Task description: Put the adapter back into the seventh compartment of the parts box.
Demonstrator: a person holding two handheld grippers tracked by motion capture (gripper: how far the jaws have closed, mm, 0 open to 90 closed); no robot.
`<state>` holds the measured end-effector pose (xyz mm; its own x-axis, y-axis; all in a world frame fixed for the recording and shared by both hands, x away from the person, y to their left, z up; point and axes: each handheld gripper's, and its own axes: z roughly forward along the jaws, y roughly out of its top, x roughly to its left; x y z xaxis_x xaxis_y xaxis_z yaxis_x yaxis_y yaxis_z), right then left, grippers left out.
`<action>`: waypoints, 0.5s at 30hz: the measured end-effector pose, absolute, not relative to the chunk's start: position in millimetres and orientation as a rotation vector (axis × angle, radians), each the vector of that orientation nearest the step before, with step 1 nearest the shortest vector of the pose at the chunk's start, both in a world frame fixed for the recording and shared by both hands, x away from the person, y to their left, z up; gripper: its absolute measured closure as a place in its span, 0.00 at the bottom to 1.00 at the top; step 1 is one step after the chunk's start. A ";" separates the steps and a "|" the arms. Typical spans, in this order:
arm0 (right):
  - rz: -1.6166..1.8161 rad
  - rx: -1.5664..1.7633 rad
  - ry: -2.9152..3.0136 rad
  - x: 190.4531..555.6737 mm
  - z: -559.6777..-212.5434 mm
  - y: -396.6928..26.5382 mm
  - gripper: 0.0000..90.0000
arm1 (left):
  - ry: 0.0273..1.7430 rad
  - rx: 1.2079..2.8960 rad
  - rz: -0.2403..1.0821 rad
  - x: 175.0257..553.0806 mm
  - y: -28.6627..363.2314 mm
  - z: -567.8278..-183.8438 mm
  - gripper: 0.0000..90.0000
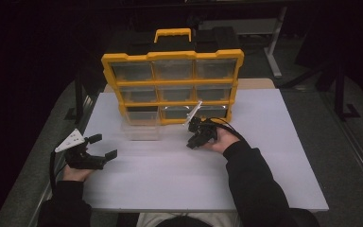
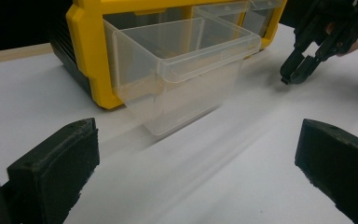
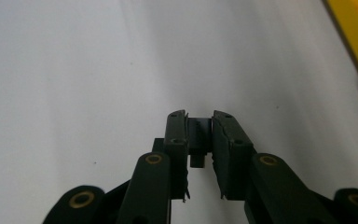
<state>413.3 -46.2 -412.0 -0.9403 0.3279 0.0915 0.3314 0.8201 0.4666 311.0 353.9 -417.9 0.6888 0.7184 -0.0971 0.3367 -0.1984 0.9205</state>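
Note:
A yellow organizer (image 1: pixel 108 80) with clear drawers stands upright at the back of the white table (image 1: pixel 170 179). One clear drawer (image 1: pixel 142 127) sticks out of its lower left slot; the left gripper view looks into this drawer (image 2: pixel 182 70), and nothing shows inside. My left gripper (image 1: pixel 103 146) rests at the table's left, open, its jaws (image 2: pixel 196 177) wide apart and pointing at the drawer. My right gripper (image 1: pixel 191 143) tips down onto the table in front of the organizer. Its jaws (image 3: pixel 199 116) are shut on a small black piece (image 3: pixel 199 133). The left gripper view shows it (image 2: pixel 291 77) to the drawer's right.
The organizer's yellow frame (image 2: pixel 86 51) and carry handle (image 1: pixel 172 34) rise behind the drawer. Bare white tabletop lies between the two grippers and toward the near edge. A dark floor and table legs surround the table.

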 end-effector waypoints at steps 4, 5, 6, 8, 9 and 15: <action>-0.803 -0.543 -2.991 413.2 -404.9 -49.3 0.83 | 0.838 1.800 0.432 311.1 353.8 -418.1 0.00; -0.803 -0.544 -2.991 413.0 -403.7 -49.8 0.83 | 0.839 1.799 0.433 311.0 353.7 -418.1 0.00; -0.802 -0.542 -2.995 413.0 -402.6 -50.0 0.83 | 0.840 1.798 0.433 311.0 353.9 -418.0 0.00; -0.802 -0.537 -3.001 412.6 -399.9 -50.1 0.83 | 0.841 1.798 0.433 311.1 353.9 -418.2 0.00; -0.810 -0.532 -3.002 412.7 -398.2 -50.1 0.83 | 0.841 1.798 0.432 311.1 353.8 -418.2 0.00; -0.851 -0.515 -3.009 412.6 -386.3 -49.5 0.83 | 0.841 1.799 0.432 311.2 353.9 -418.3 0.00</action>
<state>412.6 -49.5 -386.3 -0.9469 0.3156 0.0613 0.3010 0.8032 0.5141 311.2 353.9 -418.3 0.6871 0.7198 -0.0991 0.3394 -0.1974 0.9197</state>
